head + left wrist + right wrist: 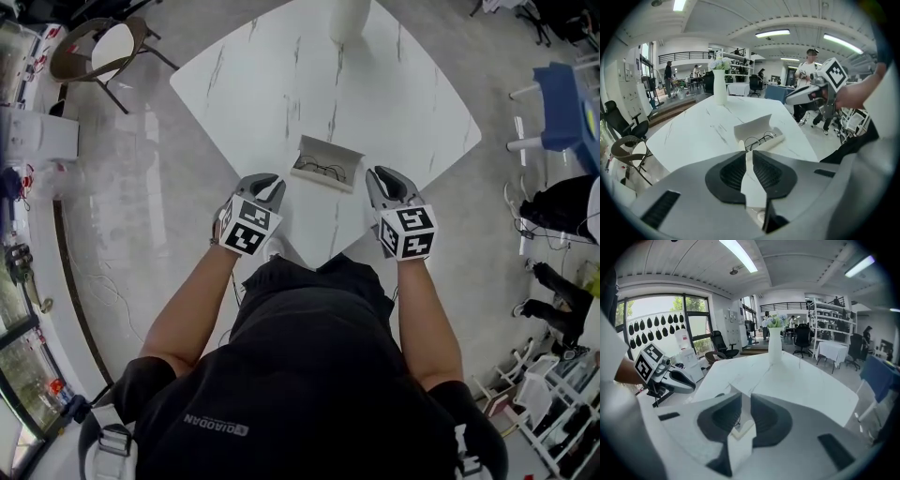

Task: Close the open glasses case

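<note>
The open glasses case (326, 161) lies near the front corner of the white marble table (281, 84). Its lid stands up and dark-rimmed glasses (322, 171) rest inside. My left gripper (272, 180) hovers just left of the case, shut with nothing held. My right gripper (378, 173) hovers just right of it, also shut and empty. In the left gripper view the case (759, 133) sits beyond the tips of that gripper (746, 151), apart from them. The right gripper (746, 397) view shows only a pale edge of the case (742, 430) through the narrow slit between the jaws.
A white vase (349, 17) stands at the far side of the table. A brown chair (103, 52) is on the floor at far left, and a blue table (567, 103) at far right. People stand in the background of the left gripper view.
</note>
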